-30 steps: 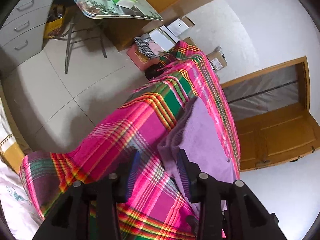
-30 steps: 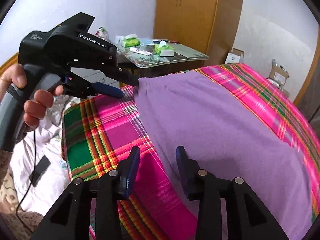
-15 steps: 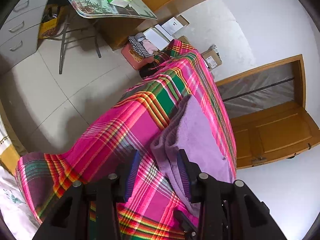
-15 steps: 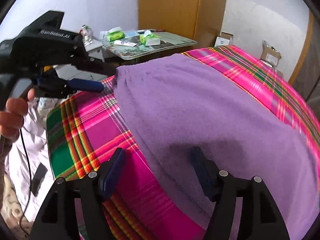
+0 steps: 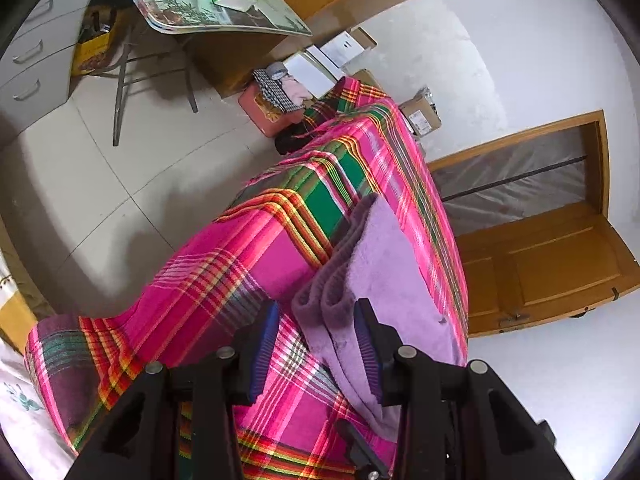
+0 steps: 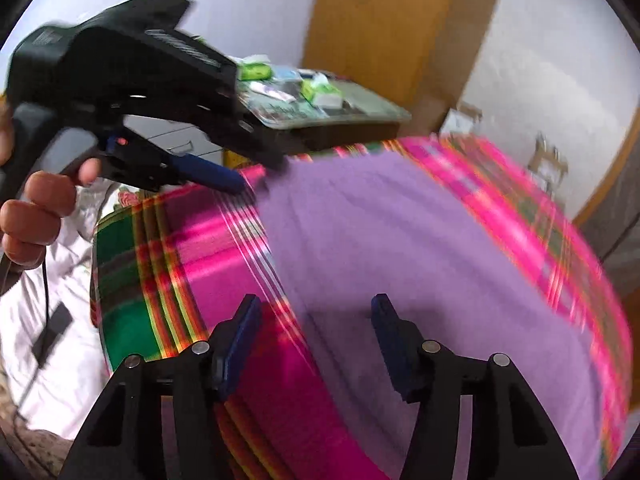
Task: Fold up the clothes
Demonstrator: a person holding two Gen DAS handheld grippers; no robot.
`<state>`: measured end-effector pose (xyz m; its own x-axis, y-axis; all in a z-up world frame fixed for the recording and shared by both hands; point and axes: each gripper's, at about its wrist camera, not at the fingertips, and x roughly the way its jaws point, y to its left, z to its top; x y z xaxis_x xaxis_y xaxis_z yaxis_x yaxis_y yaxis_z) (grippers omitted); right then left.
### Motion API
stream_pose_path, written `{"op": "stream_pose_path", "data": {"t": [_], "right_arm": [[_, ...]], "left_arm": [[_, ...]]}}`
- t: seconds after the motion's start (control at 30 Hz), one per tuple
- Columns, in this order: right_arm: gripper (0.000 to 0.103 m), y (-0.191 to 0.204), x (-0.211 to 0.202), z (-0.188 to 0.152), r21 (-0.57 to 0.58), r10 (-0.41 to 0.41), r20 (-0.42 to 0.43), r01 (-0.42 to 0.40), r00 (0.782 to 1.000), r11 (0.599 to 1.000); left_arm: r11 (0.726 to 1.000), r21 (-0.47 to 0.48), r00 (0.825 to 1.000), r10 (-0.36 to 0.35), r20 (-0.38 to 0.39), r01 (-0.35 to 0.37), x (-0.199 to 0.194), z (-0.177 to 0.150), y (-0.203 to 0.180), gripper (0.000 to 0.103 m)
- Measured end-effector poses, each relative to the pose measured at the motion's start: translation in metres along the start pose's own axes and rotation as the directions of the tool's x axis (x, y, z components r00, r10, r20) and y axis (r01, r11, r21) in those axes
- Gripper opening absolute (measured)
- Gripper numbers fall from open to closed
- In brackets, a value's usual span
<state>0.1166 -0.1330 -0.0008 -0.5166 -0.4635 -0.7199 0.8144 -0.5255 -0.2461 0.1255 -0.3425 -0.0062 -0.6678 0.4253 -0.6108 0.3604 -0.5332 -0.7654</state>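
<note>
Left wrist view shows the left gripper (image 5: 314, 344) with its jaws apart and nothing between the pads. Its right finger (image 5: 366, 344) lies over the near part of the garment (image 5: 384, 276), and its left finger (image 5: 264, 344) is over the bare plaid cloth (image 5: 224, 276). So the near left corner of the garment sits just ahead of the gap, a little toward the right finger. At this corner I see two or three rolled layers, one beside the other, which suggests the garment is already doubled at least once; how many folds it has I cannot tell.

From this corner the garment runs away along the plaid cloth, with its long axis nearly in line with the left gripper. Its left side lies well inside the left edge of the cloth, where the plaid drops to the floor, and its right side lies near the right edge.

Right wrist view is blurred. The right gripper (image 6: 314, 344) is also released, with wide jaws, and holds nothing. It looks across the garment (image 6: 420, 264): its right finger is above the purple, its left finger above the plaid (image 6: 224, 264), so the near edge passes between them. Farther on, the left gripper (image 6: 256, 176) is seen with its tips at the far corner of the garment, while a hand (image 6: 36, 216) holds its grip.

My judgement is that each gripper is at its own corner of the same side, the left one closer to the fabric. A next fold would turn on this edge being taken at both ends.
</note>
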Motion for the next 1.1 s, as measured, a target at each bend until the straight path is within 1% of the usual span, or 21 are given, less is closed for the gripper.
{"op": "stream_pose_path", "data": {"t": [0.07, 0.23, 0.3, 0.33, 0.37, 0.4, 0.43, 0.47, 0.5, 0.53, 0.63, 0.7, 0.73, 0.83, 1.0, 1.1], "right_arm": [[0.059, 0.012, 0.003, 0.009, -0.064, -0.015, 0.024, 0.017, 1.000, 0.998], [0.058, 0.027, 0.023, 0.026, -0.133, -0.049, 0.012, 0.050, 0.999, 0.990], [0.052, 0.033, 0.030, 0.031, -0.173, -0.071, 0.016, 0.073, 0.997, 0.982], [0.050, 0.036, 0.034, 0.033, -0.193, -0.088, 0.011, 0.088, 0.996, 0.977], [0.050, 0.036, 0.035, 0.035, -0.194, -0.089, 0.015, 0.090, 0.996, 0.977], [0.047, 0.036, 0.036, 0.036, -0.191, -0.082, 0.010, 0.082, 0.997, 0.978], [0.043, 0.036, 0.038, 0.038, -0.188, -0.075, 0.004, 0.075, 0.997, 0.979], [0.039, 0.036, 0.040, 0.039, -0.191, -0.082, 0.003, 0.081, 0.997, 0.978], [0.032, 0.036, 0.042, 0.039, -0.194, -0.088, 0.002, 0.087, 0.996, 0.977], [0.022, 0.036, 0.044, 0.040, -0.197, -0.094, 0.001, 0.093, 0.996, 0.976], [0.012, 0.033, 0.044, 0.036, -0.185, -0.094, 0.009, 0.094, 0.996, 0.978], [0.010, 0.029, 0.040, 0.035, -0.161, -0.084, 0.031, 0.088, 0.996, 0.983], [0.010, 0.028, 0.038, 0.035, -0.149, -0.077, 0.041, 0.083, 0.996, 0.985], [0.009, 0.022, 0.030, 0.035, -0.111, -0.062, 0.079, 0.071, 0.995, 0.991], [0.009, 0.013, 0.018, 0.031, -0.071, -0.044, 0.132, 0.054, 0.990, 0.996], [0.009, 0.007, 0.015, 0.033, -0.060, -0.028, 0.147, 0.037, 0.989, 0.997]], "left_arm": [[1.000, -0.005, 1.000, -0.003, -0.008, 0.003, 0.002, 0.002, 0.001, 0.039], [1.000, -0.009, 1.000, -0.005, -0.018, 0.004, 0.004, 0.007, 0.002, 0.039], [1.000, 0.004, 1.000, 0.003, -0.020, -0.003, 0.004, 0.010, 0.000, 0.040], [1.000, 0.010, 1.000, 0.007, -0.021, -0.007, 0.004, 0.012, -0.001, 0.042], [1.000, 0.017, 1.000, 0.009, -0.024, -0.008, 0.005, 0.014, -0.001, 0.043], [1.000, 0.025, 0.999, 0.004, -0.033, -0.004, 0.007, 0.017, -0.003, 0.044], [0.999, 0.033, 0.999, 0.000, -0.041, 0.001, 0.009, 0.019, -0.004, 0.045], [0.999, 0.041, 0.999, -0.004, -0.050, 0.006, 0.010, 0.022, -0.005, 0.046], [0.999, 0.048, 0.998, -0.008, -0.059, 0.011, 0.012, 0.025, -0.006, 0.047], [0.998, 0.054, 0.998, -0.012, -0.069, 0.016, 0.014, 0.028, -0.007, 0.048], [0.998, 0.063, 0.995, -0.015, -0.097, 0.022, 0.022, 0.037, -0.009, 0.048], [0.997, 0.064, 0.992, -0.034, -0.119, 0.042, 0.026, 0.041, -0.010, 0.050], [0.996, 0.068, 0.989, -0.052, -0.140, 0.062, 0.031, 0.042, -0.011, 0.053], [0.993, 0.072, 0.978, -0.080, -0.191, 0.096, 0.042, 0.045, -0.013, 0.054], [0.993, 0.048, 0.968, -0.097, -0.231, 0.111, 0.059, 0.049, -0.017, 0.054], [0.991, 0.071, 0.963, -0.088, -0.253, 0.109, 0.071, 0.055, -0.027, 0.054]]}}
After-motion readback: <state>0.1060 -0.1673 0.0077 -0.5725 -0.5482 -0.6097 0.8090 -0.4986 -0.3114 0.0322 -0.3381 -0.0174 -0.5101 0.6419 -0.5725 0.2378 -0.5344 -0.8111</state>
